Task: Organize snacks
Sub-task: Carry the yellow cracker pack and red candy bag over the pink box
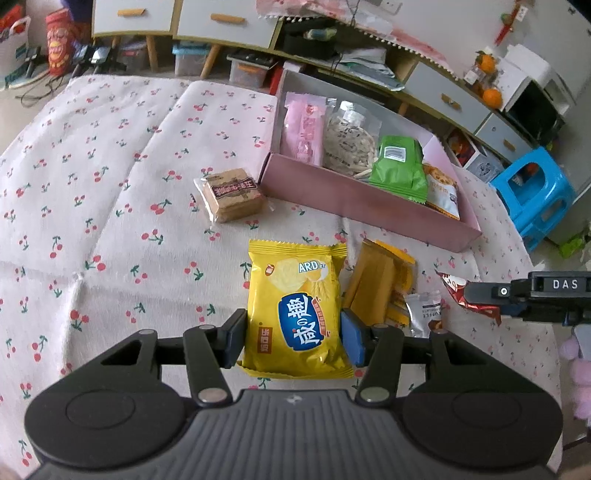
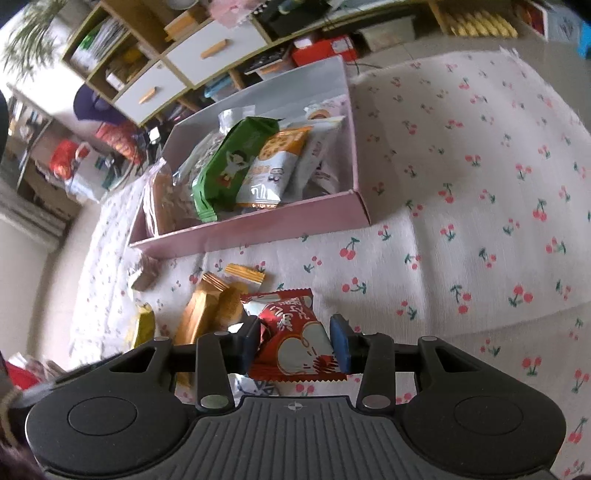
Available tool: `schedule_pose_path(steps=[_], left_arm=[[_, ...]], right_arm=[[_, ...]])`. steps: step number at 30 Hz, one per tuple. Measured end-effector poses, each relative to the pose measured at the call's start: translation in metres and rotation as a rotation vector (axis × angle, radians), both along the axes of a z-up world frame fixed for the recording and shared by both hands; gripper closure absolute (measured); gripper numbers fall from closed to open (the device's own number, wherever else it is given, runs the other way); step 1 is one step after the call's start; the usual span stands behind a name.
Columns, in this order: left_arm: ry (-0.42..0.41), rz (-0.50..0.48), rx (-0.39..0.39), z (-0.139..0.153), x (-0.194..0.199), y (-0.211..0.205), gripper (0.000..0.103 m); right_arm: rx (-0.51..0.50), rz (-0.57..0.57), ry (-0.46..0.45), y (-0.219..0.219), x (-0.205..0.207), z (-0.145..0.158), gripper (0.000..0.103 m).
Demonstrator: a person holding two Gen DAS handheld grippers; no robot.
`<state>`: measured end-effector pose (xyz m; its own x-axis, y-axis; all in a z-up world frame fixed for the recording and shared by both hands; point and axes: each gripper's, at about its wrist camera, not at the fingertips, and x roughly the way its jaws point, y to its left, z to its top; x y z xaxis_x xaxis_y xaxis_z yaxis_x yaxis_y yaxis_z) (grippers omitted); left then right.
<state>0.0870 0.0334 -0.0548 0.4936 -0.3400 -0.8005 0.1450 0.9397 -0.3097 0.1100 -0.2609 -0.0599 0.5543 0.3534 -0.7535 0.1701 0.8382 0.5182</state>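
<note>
My left gripper (image 1: 293,338) is shut on a yellow cracker packet (image 1: 295,306), its pads pressing both sides. My right gripper (image 2: 293,343) is shut on a red snack packet (image 2: 295,339); it also shows at the right of the left wrist view (image 1: 476,295). A pink box (image 1: 369,205) at the back holds a pink packet (image 1: 303,129), a clear bag of seeds (image 1: 349,144), a green packet (image 1: 399,168) and an orange-white packet (image 1: 441,190). The box also shows in the right wrist view (image 2: 258,225).
On the cherry-print cloth (image 1: 110,184) lie a brown biscuit pack (image 1: 232,194), golden-orange packets (image 1: 380,284) and a small silver packet (image 1: 424,314). A blue stool (image 1: 535,192) and cabinets (image 1: 221,22) stand beyond the table.
</note>
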Motion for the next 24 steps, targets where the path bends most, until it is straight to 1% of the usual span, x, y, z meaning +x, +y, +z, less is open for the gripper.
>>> schedule_pose_path(steps=[4,13,21,24], left_arm=[[0.012,0.013,-0.016,0.001,0.002,0.000,0.054],[-0.013,0.021,-0.039,0.012,0.005,-0.005,0.054],[-0.054,0.048,-0.080,0.024,0.011,-0.016,0.054],[-0.087,0.034,-0.086,0.036,0.020,-0.023,0.054]], right_arm=[[0.061,-0.020,0.006,-0.005,-0.003,0.001,0.063],[0.120,-0.053,-0.021,-0.008,-0.007,0.013,0.063],[0.169,-0.097,-0.070,-0.013,-0.006,0.032,0.063],[0.184,-0.119,-0.092,-0.018,-0.002,0.040,0.063]])
